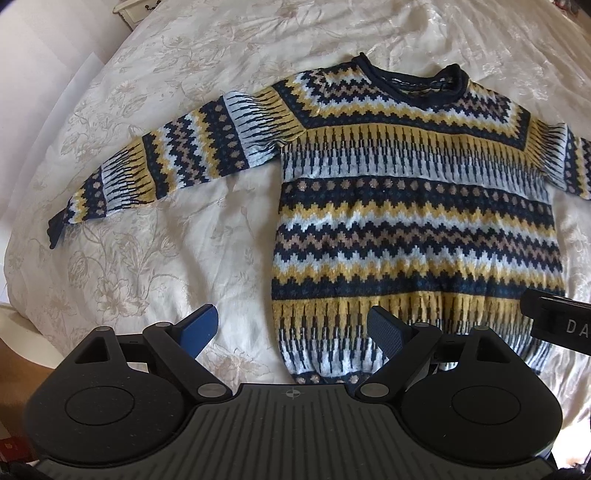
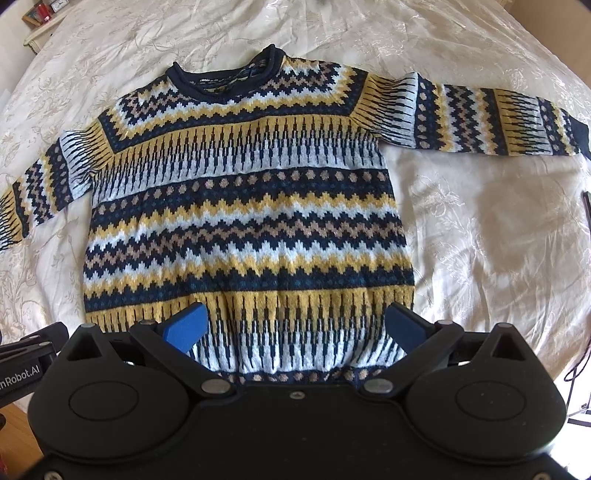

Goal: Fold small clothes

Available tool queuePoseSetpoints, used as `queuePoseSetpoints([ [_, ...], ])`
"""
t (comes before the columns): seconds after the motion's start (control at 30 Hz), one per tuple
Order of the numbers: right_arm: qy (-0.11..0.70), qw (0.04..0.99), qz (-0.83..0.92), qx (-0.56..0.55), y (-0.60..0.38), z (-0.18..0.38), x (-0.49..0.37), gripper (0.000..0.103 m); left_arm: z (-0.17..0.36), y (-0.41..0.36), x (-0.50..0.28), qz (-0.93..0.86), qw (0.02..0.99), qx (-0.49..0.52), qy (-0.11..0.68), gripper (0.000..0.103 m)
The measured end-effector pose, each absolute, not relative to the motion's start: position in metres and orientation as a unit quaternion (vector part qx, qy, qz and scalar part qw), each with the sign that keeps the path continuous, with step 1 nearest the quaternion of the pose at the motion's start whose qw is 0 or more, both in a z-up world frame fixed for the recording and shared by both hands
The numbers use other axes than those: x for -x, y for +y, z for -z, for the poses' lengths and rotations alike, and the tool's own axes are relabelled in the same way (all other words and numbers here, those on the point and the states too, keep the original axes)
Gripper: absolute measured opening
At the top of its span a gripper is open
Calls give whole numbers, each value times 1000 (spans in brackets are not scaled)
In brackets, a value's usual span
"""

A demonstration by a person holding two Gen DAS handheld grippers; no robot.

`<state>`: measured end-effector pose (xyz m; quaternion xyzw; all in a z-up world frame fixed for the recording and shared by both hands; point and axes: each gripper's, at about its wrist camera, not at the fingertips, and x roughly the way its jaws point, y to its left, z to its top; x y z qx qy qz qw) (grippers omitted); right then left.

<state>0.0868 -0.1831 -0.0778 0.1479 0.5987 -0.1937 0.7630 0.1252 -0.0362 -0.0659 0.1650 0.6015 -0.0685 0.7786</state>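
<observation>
A small knitted sweater (image 1: pixel 413 221) with navy, yellow, white and tan zigzag bands lies flat on the bed, front up, collar away from me, both sleeves spread out sideways. It also shows in the right wrist view (image 2: pixel 247 221). My left gripper (image 1: pixel 295 328) is open and empty, above the hem's left corner. Its left sleeve (image 1: pixel 166 158) reaches far left. My right gripper (image 2: pixel 295 325) is open and empty, above the middle of the hem. The right sleeve (image 2: pixel 491 114) reaches right.
The bed is covered by a cream floral bedspread (image 1: pixel 147 277). The other gripper's body shows at the right edge in the left wrist view (image 1: pixel 557 321) and at the left edge in the right wrist view (image 2: pixel 29 354). White furniture (image 2: pixel 40 26) stands beyond the bed.
</observation>
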Motion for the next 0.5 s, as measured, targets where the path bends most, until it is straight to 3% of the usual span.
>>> queuePoseSetpoints([
  [0.17,596,764,194,-155,-185,82,-108,101,72,-38,-149,77,775,-166,604,89],
  [0.33,579,774,181,-181,-193,84,-125,93,73,-38,-175,96,785,-152,593,87],
  [0.5,529,802,179,-212,-206,75,-135,93,60,-41,-198,127,817,-119,549,87],
])
